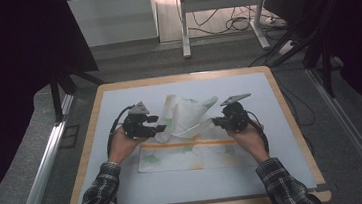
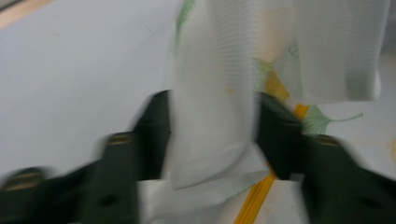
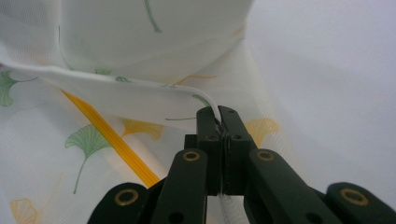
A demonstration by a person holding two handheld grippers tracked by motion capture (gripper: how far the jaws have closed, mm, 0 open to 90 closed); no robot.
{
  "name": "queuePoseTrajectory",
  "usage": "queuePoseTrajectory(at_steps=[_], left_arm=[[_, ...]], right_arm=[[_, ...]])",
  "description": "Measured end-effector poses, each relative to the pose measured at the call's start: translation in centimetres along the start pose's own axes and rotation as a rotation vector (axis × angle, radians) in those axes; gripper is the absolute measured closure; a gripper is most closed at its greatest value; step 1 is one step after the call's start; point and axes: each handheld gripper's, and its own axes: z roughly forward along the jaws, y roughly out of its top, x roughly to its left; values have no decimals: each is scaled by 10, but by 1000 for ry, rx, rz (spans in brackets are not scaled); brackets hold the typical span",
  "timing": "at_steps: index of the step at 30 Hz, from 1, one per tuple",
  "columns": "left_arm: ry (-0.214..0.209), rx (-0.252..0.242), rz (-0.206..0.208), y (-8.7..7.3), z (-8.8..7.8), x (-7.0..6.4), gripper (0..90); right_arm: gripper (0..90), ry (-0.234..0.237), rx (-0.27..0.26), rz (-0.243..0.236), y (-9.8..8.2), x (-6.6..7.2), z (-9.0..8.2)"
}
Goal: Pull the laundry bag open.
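Right gripper view, cloth [image 3: 140, 46] edge pinched in hand-held gripper [image 3: 218, 116]

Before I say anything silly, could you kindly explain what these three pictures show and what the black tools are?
Nothing here is a robot arm: a person holds one pair of tongs in each hand. The high view looks down on the table; the other two pictures come from small cameras riding on the tongs. On the table lies a white cloth printed with green and yellow leaves and an orange stripe, partly lifted. The right tongs are shut on the cloth's edge. The left tongs have a fold of cloth hanging between their jaws, but the jaws stand apart and the picture is blurred, so I see no firm pinch there.
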Motion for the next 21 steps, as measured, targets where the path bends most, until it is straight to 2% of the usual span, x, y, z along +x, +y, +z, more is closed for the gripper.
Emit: queuePoseTrajectory(at_steps=[1, 2, 3, 4, 6, 10, 14, 17, 18, 21], left_arm=[[55, 15, -2, 4, 1, 0, 834], [70, 8, -13, 6, 0, 2, 878], [70, 8, -13, 6, 0, 2, 880], [138, -1, -40, 11, -5, 9, 882], [191, 6, -70, 16, -11, 19, 882], [266, 22, -131, 26, -16, 41, 881], [344, 68, -169, 33, -8, 60, 879], [371, 109, -207, 34, 2, 75, 878], [369, 115, -215, 33, 5, 78, 878], [393, 165, -237, 31, 21, 87, 867]], right_arm=[[880, -12, -4, 12, -1, -5, -4], [880, -17, -8, 16, -2, -8, -6], [880, -17, -8, 16, -2, -8, -6], [880, -32, -19, 35, -4, -16, -11], [880, -47, -32, 64, -6, -25, -16], [880, -63, -62, 133, -12, -49, -25], [880, -85, -76, 178, -14, -68, -29], [879, -98, -85, 216, -15, -83, -30], [879, -95, -87, 232, -16, -89, -28], [863, -95, -80, 258, -16, -101, -22]])
